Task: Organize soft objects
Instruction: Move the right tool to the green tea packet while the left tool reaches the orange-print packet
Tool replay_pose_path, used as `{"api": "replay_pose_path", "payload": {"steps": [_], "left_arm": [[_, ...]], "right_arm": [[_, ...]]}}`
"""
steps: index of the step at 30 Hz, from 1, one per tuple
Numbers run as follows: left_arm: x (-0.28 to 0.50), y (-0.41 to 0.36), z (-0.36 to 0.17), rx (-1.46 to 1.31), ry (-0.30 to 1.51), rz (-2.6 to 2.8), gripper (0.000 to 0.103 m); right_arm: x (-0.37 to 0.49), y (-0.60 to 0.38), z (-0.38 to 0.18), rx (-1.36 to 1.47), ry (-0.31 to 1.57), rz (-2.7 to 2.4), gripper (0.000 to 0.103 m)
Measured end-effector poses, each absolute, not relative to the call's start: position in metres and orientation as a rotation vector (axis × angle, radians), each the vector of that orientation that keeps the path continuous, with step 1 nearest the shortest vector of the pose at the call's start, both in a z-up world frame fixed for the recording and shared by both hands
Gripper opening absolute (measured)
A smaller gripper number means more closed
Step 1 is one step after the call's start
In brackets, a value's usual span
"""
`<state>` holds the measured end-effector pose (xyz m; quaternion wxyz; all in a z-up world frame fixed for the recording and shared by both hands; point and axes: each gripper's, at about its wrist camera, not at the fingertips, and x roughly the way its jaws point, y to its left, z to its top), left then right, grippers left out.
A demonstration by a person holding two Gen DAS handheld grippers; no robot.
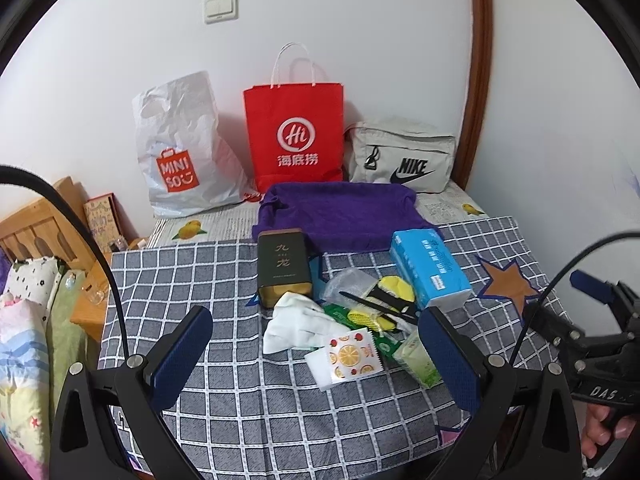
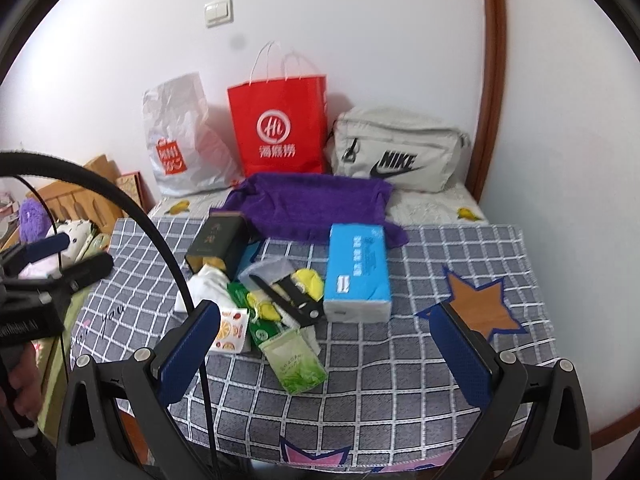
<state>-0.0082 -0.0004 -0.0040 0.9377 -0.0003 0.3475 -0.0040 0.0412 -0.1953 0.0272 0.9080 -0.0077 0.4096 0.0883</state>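
A purple towel (image 1: 340,212) (image 2: 312,204) lies at the back of the checked tablecloth (image 1: 248,400) (image 2: 384,392). In front of it sits a pile: a blue tissue pack (image 1: 430,266) (image 2: 356,268), a dark tea tin (image 1: 283,268) (image 2: 216,246), a white cloth (image 1: 298,322) (image 2: 208,288), an orange-print wipe packet (image 1: 350,354) (image 2: 231,330), a green tissue packet (image 1: 418,362) (image 2: 298,362) and yellow items (image 1: 396,288) (image 2: 308,282). My left gripper (image 1: 316,354) hangs open just short of the pile. My right gripper (image 2: 326,354) is open too, the green packet between its fingers' line of sight.
Against the wall stand a white Miniso plastic bag (image 1: 180,148) (image 2: 176,136), a red paper bag (image 1: 294,132) (image 2: 278,124) and a grey Nike pouch (image 1: 402,156) (image 2: 396,150). A wooden bed frame with bedding (image 1: 28,320) lies left of the table. A brown door frame (image 1: 478,72) rises at right.
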Motion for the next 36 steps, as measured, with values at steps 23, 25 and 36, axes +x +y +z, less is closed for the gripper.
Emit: {"api": "replay_pose_path", "payload": {"steps": [23, 25, 36], "left_arm": [[0.037, 0.044, -0.058, -0.052, 0.863, 0.084, 0.103], [0.039, 0.045, -0.064, -0.053, 0.876, 0.085, 0.103], [0.056, 0.04, -0.102, -0.062, 0.948, -0.007, 0.103]], "right_arm": [[0.079, -0.151, -0.143, -0.191, 1.045, 0.422, 0.098], [0.079, -0.144, -0.151, -0.254, 1.043, 0.415, 0.089], [0.083, -0.155, -0.151, -0.191, 1.047, 0.442, 0.056]]}}
